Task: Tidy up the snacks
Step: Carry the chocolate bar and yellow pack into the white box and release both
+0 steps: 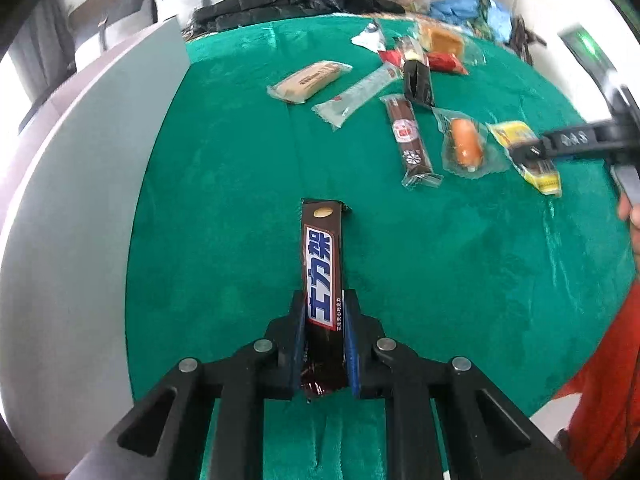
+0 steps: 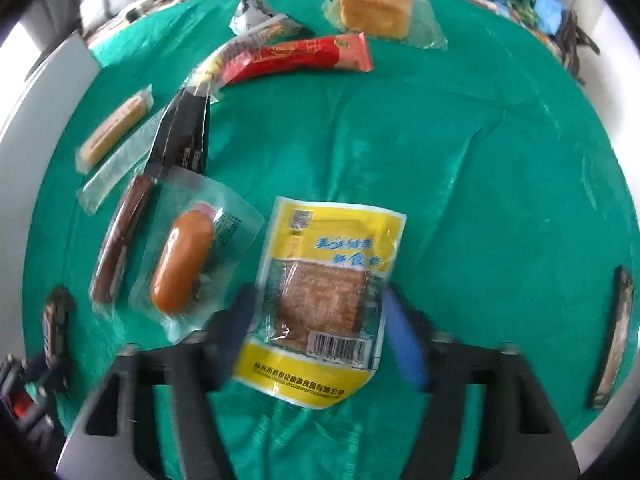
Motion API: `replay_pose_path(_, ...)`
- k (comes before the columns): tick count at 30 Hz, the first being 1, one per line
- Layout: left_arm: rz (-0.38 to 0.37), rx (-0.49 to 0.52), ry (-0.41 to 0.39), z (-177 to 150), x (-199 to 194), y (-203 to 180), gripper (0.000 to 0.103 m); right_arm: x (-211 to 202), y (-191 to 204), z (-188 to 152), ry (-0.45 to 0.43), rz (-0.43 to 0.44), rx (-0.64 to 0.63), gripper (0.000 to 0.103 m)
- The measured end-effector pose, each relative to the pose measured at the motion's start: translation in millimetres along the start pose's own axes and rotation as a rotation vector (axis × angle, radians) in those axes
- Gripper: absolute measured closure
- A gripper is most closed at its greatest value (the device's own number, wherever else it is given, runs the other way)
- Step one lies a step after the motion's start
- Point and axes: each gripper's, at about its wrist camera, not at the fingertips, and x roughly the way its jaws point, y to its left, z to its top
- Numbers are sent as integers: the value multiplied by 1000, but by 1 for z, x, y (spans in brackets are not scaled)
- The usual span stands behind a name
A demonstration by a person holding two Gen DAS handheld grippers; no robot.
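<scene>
Green-clothed table (image 1: 240, 168) carries scattered snack packets (image 1: 310, 81).

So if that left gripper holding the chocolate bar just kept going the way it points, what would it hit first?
Probably the green tablecloth: the left gripper points steeply down, and the brown chocolate bar it holds would touch first. Depth is unclear.

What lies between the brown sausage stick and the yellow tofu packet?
The clear-packed orange sausage lies between the brown sausage stick and yellow tofu packet, shown in both wrist views.

Plush green cloth (image 1: 224, 200) under a glossy brown foil chocolate bar (image 1: 323, 264) and clear-plastic sausage pack (image 2: 188, 256)
</scene>
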Motion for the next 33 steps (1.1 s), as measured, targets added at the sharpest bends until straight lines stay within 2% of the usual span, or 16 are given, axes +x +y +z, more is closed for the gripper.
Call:
replay_pose_path(2, -63, -55, -10, 0, -2, 9, 86, -6, -19, -2, 8, 47, 57, 71)
replay_pose_path(3, -86, -78, -15, -1, -3, 14, 86, -9, -27, -3, 2, 80, 88, 81)
replay_pose_path(6, -129, -120, -33, 0, -11, 21, 86, -23, -56, -8, -28, 235, 211, 89)
replay_pose_path(7, -142, -138, -40, 1, -14, 24, 86, -25, -60, -8, -31, 241, 225, 90)
replay_pose_path(8, -153, -150, -46, 2, -16, 25, 86, -28, -63, -7, -39, 232, 227, 90)
replay_pose_path(15, -229, -202, -100, 7, -40, 32, 86, -45, -67, -16, -83, 362, 283, 91)
replay_pose_path(17, -260, -229, -116, 10, -48, 37, 86, -51, -63, -18, -101, 368, 280, 91)
replay_pose_path(22, -313, -302, -165, 21, -71, 53, 86, -71, -61, -27, -143, 472, 324, 91)
replay_pose_path(28, -324, -350, -224, 35, -100, 80, 86, -95, -60, -22, -179, 587, 366, 91)
replay_pose_path(33, -272, -380, -286, 48, -135, 130, 86, -134, -27, -5, -209, 707, 313, 91)
